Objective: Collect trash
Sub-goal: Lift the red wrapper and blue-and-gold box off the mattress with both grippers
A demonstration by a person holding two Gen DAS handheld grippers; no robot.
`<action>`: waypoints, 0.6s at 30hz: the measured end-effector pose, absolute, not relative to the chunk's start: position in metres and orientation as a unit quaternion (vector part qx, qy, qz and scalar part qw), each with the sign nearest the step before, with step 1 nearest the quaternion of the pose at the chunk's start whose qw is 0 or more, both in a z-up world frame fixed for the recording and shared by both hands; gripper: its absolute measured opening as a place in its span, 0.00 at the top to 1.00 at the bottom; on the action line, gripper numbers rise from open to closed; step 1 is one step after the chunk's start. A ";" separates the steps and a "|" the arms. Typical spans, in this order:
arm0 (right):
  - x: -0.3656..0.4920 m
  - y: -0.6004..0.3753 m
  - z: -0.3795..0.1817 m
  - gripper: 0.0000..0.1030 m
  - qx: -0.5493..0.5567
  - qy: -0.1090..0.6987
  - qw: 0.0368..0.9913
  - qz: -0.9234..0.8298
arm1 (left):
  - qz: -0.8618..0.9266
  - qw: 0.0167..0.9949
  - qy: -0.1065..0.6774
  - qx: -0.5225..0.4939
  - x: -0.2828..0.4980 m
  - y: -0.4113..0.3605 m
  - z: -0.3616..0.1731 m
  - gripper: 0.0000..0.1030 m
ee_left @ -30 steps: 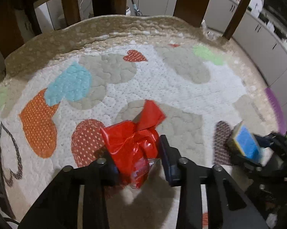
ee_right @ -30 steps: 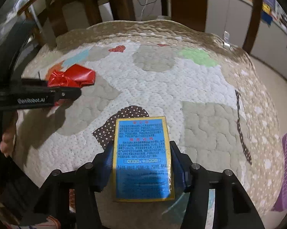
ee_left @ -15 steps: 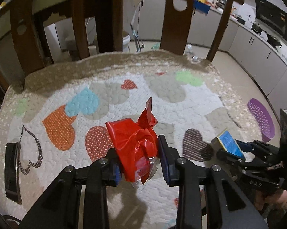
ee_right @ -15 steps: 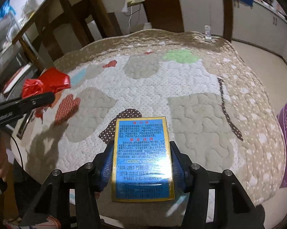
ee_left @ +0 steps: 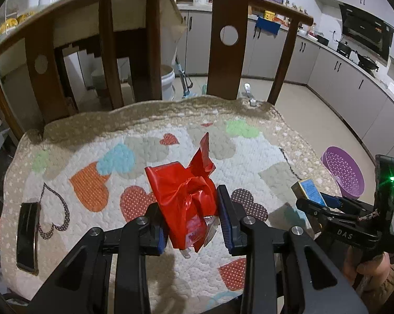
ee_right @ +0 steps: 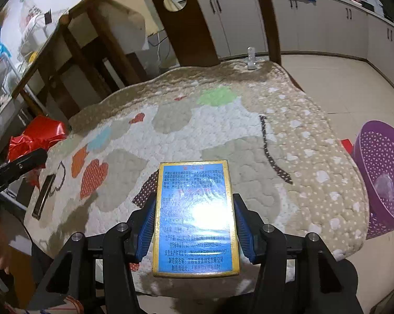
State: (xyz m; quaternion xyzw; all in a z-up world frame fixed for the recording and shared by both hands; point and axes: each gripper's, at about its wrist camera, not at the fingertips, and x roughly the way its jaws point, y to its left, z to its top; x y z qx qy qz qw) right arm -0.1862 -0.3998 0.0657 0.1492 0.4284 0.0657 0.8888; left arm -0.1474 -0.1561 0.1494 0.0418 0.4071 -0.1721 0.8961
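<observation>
Left gripper (ee_left: 193, 221): jaws clamped on crumpled red plastic bag (ee_left: 182, 196), held above the heart-print quilt (ee_left: 92, 141). Right gripper (ee_right: 194, 226): jaws clamped on blue-and-gold box (ee_right: 195, 217). Purple basket (ee_right: 380, 167) on floor, right of quilt.

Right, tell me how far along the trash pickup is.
Done: the purple basket on the floor already holds something pale and clear.

In hand: the left gripper is shut on the red plastic bag, and the right gripper is shut on the blue and yellow box; both are lifted off the quilt.

Left: neither piece is in the basket yet. A dark flat object lies on the quilt; whether it is trash is unclear.
</observation>
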 end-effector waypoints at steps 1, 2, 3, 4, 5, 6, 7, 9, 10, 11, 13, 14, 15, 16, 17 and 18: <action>-0.187 -0.401 0.067 0.43 0.151 0.427 0.889 0.064 | -0.172 0.897 0.405 0.042 -0.148 -0.156 0.151 0.69; -0.187 -0.403 0.069 0.43 0.154 0.425 0.890 0.063 | -0.172 0.898 0.402 0.043 -0.150 -0.156 0.154 0.70; -0.188 -0.404 0.070 0.43 0.157 0.424 0.890 0.061 | -0.173 0.899 0.400 0.043 -0.151 -0.156 0.155 0.70; -0.189 -0.406 0.071 0.43 0.158 0.422 0.890 0.060 | -0.173 0.900 0.398 0.043 -0.152 -0.156 0.157 0.70; -0.190 -0.406 0.072 0.43 0.159 0.421 0.891 0.059 | -0.173 0.901 0.396 0.044 -0.152 -0.156 0.158 0.69; -0.191 -0.407 0.074 0.43 0.159 0.419 0.892 0.057 | -0.173 0.901 0.394 0.044 -0.153 -0.156 0.160 0.69; -0.191 -0.408 0.075 0.43 0.160 0.418 0.892 0.056 | -0.173 0.902 0.393 0.045 -0.154 -0.157 0.161 0.69; -0.192 -0.410 0.077 0.43 0.162 0.415 0.893 0.054 | -0.173 0.903 0.391 0.045 -0.155 -0.157 0.163 0.69; -0.193 -0.412 0.078 0.43 0.164 0.414 0.894 0.052 | -0.173 0.903 0.391 0.045 -0.155 -0.157 0.163 0.69; -0.193 -0.413 0.078 0.43 0.165 0.413 0.894 0.051 | -0.173 0.903 0.390 0.046 -0.155 -0.158 0.164 0.69; -0.194 -0.415 0.080 0.43 0.167 0.410 0.895 0.049 | -0.175 0.903 0.389 0.046 -0.156 -0.159 0.164 0.69; -0.194 -0.416 0.080 0.43 0.168 0.409 0.895 0.048 | -0.176 0.903 0.388 0.047 -0.156 -0.160 0.165 0.69; -0.195 -0.418 0.081 0.43 0.170 0.408 0.896 0.046 | -0.177 0.904 0.387 0.049 -0.156 -0.161 0.166 0.69; -0.195 -0.419 0.082 0.43 0.170 0.407 0.896 0.044 | -0.178 0.904 0.386 0.050 -0.156 -0.163 0.166 0.69; -0.195 -0.420 0.082 0.43 0.171 0.406 0.897 0.043 | -0.181 0.904 0.385 0.052 -0.156 -0.165 0.167 0.69; -0.196 -0.422 0.083 0.43 0.172 0.404 0.897 0.040 | -0.183 0.903 0.384 0.054 -0.156 -0.167 0.168 0.69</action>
